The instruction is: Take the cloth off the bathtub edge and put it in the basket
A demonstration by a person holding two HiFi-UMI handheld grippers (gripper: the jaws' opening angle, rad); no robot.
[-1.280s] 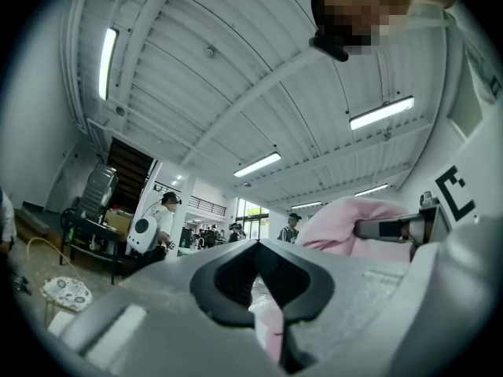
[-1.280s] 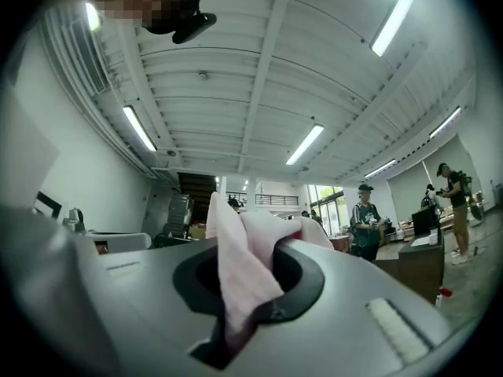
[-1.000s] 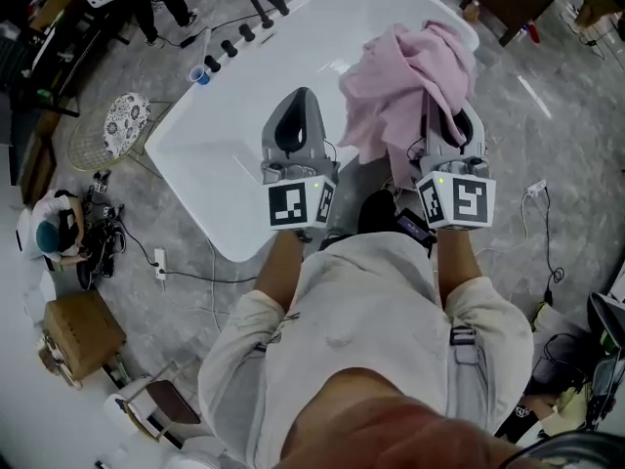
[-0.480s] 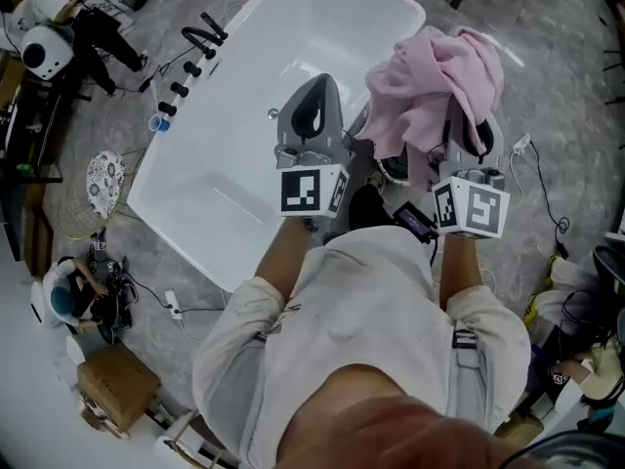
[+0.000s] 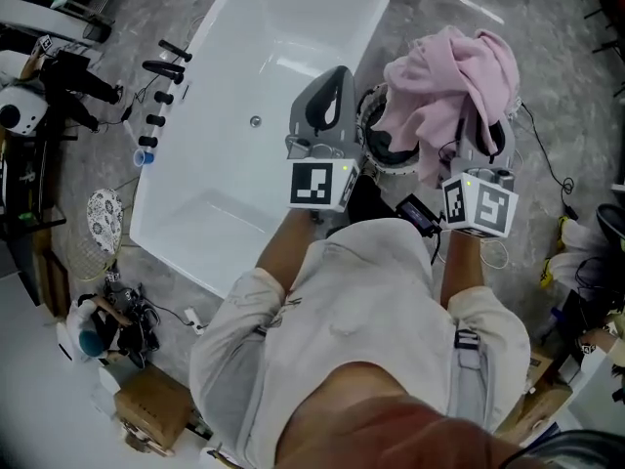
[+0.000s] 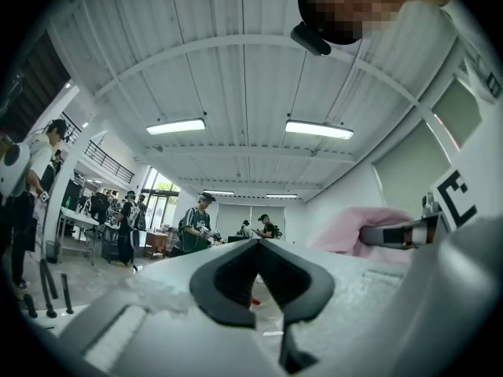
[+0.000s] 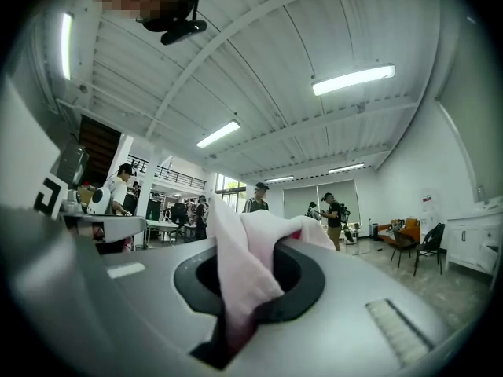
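Observation:
In the head view the pink cloth (image 5: 454, 81) hangs bunched from my right gripper (image 5: 483, 135), which is shut on it, and the cloth hides the jaw tips. In the right gripper view a fold of the cloth (image 7: 244, 273) is pinched between the jaws of my right gripper (image 7: 250, 246). The cloth hangs to the right of the white bathtub (image 5: 210, 27), over a round dark-centred basket (image 5: 376, 140) on the floor. My left gripper (image 5: 339, 74) is shut and empty beside the tub's right rim. The left gripper view shows its own jaws (image 6: 257, 243) closed, with the cloth (image 6: 369, 218) at the right.
Black tap fittings (image 5: 161, 66) and a small blue cup (image 5: 145, 154) line the tub's left rim. A patterned stool (image 5: 103, 223), a crouching person (image 5: 93, 335) and a cardboard box (image 5: 151, 418) are at the lower left. Cables (image 5: 542, 154) trail on the grey floor at the right.
Both grippers and the view swung right. The cloth went from over the tub's edge to beyond its right side, above the round basket. Both grippers stayed shut.

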